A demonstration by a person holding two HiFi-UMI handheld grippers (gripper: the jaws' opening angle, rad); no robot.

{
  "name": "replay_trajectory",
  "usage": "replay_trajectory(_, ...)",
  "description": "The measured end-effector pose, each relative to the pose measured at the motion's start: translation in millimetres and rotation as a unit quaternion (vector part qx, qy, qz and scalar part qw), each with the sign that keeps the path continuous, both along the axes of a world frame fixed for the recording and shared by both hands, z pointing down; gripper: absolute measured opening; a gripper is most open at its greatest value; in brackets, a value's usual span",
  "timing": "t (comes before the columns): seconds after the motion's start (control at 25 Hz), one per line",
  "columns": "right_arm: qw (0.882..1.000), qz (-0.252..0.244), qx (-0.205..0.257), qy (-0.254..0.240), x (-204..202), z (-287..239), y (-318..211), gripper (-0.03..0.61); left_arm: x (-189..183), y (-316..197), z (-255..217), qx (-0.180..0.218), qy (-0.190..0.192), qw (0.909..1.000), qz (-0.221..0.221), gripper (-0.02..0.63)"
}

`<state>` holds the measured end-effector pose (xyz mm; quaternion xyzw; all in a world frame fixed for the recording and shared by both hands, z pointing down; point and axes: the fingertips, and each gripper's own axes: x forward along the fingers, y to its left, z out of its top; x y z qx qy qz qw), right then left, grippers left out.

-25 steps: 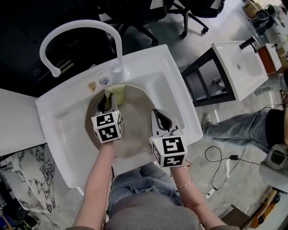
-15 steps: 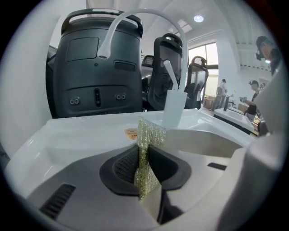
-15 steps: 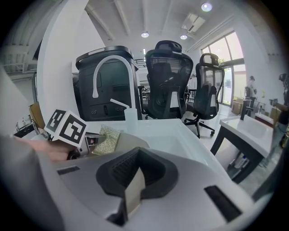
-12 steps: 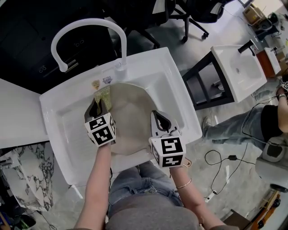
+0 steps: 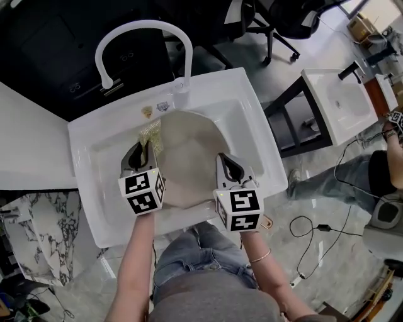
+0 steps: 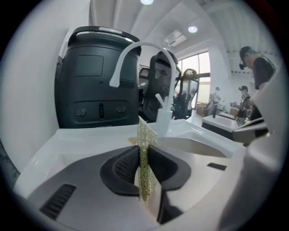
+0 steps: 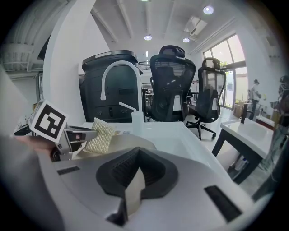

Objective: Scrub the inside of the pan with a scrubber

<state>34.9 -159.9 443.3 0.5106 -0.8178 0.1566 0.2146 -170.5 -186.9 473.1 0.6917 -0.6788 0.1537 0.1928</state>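
A round beige pan [image 5: 189, 151] lies in the white sink [image 5: 252, 107]. My left gripper [image 5: 143, 149] is over the pan's left edge, shut on a yellow-green mesh scrubber [image 5: 151, 135]. In the left gripper view the scrubber [image 6: 146, 135] stands upright, pinched between the dark pads of the gripper [image 6: 143, 158]. My right gripper [image 5: 228, 161] is at the pan's right side, shut on the pan's thin beige edge [image 7: 134, 191], which shows between its jaws [image 7: 135, 176]. The right gripper view also shows the scrubber [image 7: 100, 135] and the pan's far rim [image 7: 133, 140].
A white arched faucet [image 5: 141, 31] rises from the sink's back ledge, beside two small stickers [image 5: 154, 110]. A second sink [image 5: 340, 104] on a black stand is at the right, office chairs [image 5: 277, 19] behind it. A seated person's legs [image 5: 334, 179] and floor cables [image 5: 315, 226] lie to the right.
My left gripper has carried the scrubber from the pan's far rim leftward and back toward me, to the pan's left edge. The right gripper has kept its hold on the pan.
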Motion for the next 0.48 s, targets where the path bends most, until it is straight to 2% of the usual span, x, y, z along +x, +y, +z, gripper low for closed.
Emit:
replay_trajectory(0.12, 1.000, 0.008, 0.004, -0.001, 4, -2, 6, 0.009, 31, 8, -5, -0.007, 0.022, 0.9974, 0.068, 0.071)
replay_trajectory(0.2, 1.000, 0.013, 0.006, 0.000, 7, -4, 10, 0.009, 55, 13, -6, -0.020, 0.051, 0.9919, 0.115, 0.071)
replay_trajectory(0.32, 1.000, 0.024, 0.009, -0.002, 15, -6, 14, 0.009, 93, 23, -6, -0.045, 0.101, 0.9777, 0.179, 0.069)
replay_trajectory(0.48, 0.999, 0.042, 0.012, -0.004, 28, -9, 18, 0.009, 138, 37, 3, -0.092, 0.137, 0.9542, 0.250, 0.069)
